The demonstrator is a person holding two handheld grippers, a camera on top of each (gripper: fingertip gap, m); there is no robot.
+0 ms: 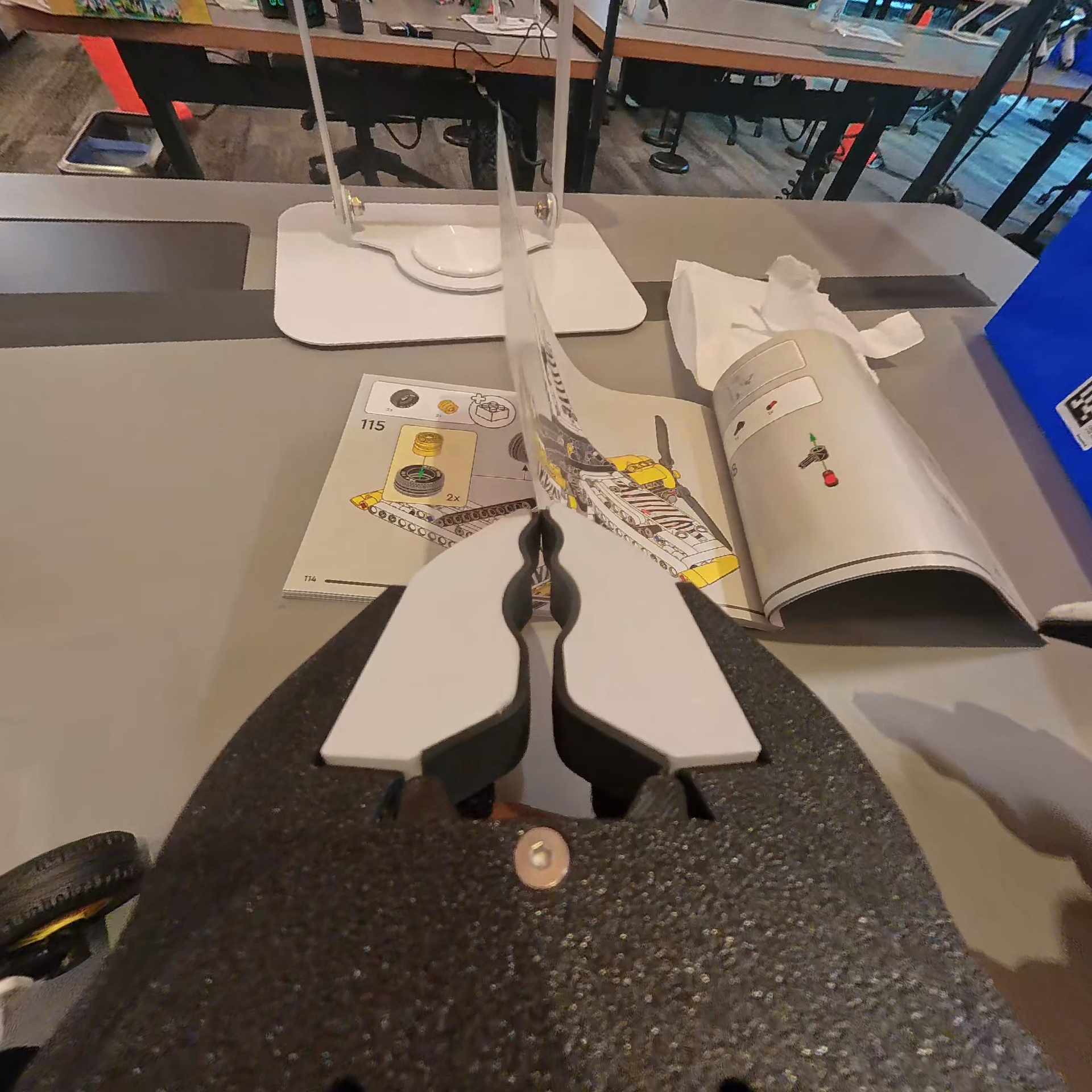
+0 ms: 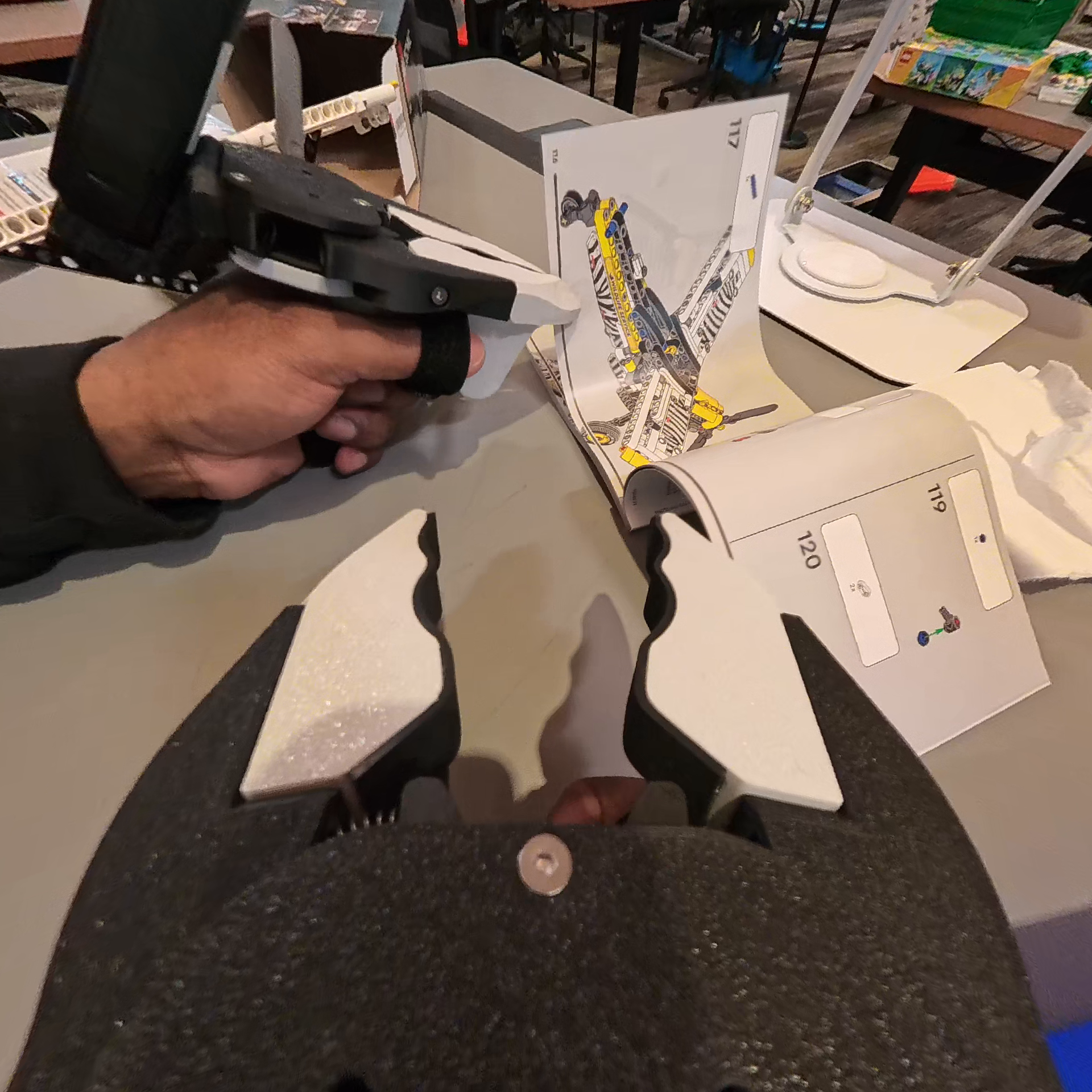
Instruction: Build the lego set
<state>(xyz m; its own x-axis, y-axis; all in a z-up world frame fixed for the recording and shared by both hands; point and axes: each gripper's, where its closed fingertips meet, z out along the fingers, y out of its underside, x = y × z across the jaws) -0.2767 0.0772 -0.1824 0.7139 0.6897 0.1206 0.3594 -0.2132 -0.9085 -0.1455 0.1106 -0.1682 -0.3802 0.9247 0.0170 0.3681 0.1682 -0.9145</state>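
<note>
A grey counter (image 1: pixel 148 473) in a workshop is shown, carrying an open instruction booklet (image 1: pixel 378 532), a white lamp base (image 1: pixel 366 295) and crumpled tissue (image 1: pixel 738 307). One raised page (image 2: pixel 662 236) of the booklet is pinched at its edge between the closed fingers of the left claw (image 1: pixel 540 520). The right claw (image 2: pixel 540 526) is held wide open and bare above the counter, one fingertip (image 2: pixel 668 532) beside the booklet's curled pages (image 2: pixel 857 473).
</note>
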